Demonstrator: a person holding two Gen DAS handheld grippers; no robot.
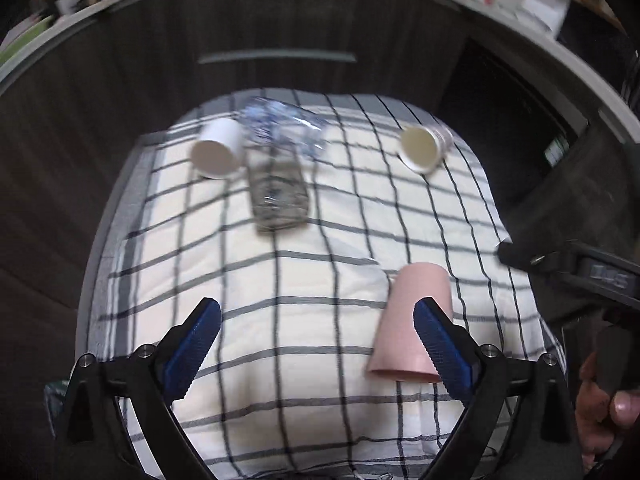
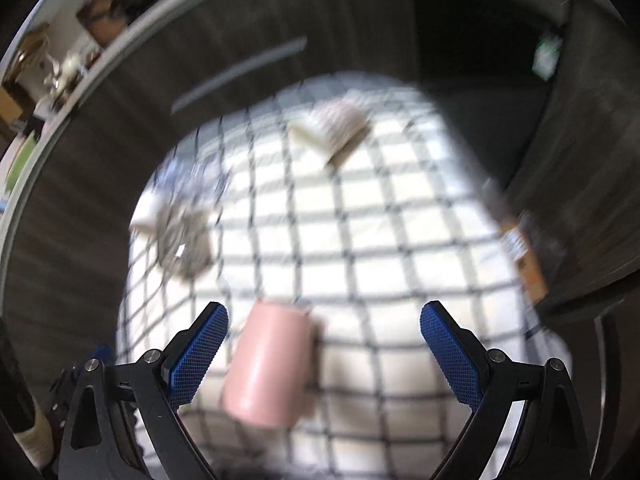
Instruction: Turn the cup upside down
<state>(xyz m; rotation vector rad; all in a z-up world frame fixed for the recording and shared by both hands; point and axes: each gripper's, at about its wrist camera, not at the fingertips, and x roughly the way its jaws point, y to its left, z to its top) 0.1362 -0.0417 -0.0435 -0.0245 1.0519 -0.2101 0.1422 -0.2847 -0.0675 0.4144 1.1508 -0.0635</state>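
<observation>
A pink cup (image 1: pixel 412 324) stands upside down on the checked cloth (image 1: pixel 304 320), wide rim down. It also shows in the blurred right wrist view (image 2: pixel 272 364). My left gripper (image 1: pixel 316 316) is open and empty; its right finger (image 1: pixel 436 340) overlaps the cup's right side in the picture. My right gripper (image 2: pixel 324 320) is open and empty above the cloth, with the cup between its fingers nearer the left one. The right gripper's body (image 1: pixel 580 272) shows at the right edge of the left wrist view.
A white paper cup (image 1: pixel 218 148) lies on its side at the back left, next to a clear plastic bottle (image 1: pixel 276 168). A small jar (image 1: pixel 424 146) lies on its side at the back right. Dark cabinet fronts (image 1: pixel 280 20) stand behind the table.
</observation>
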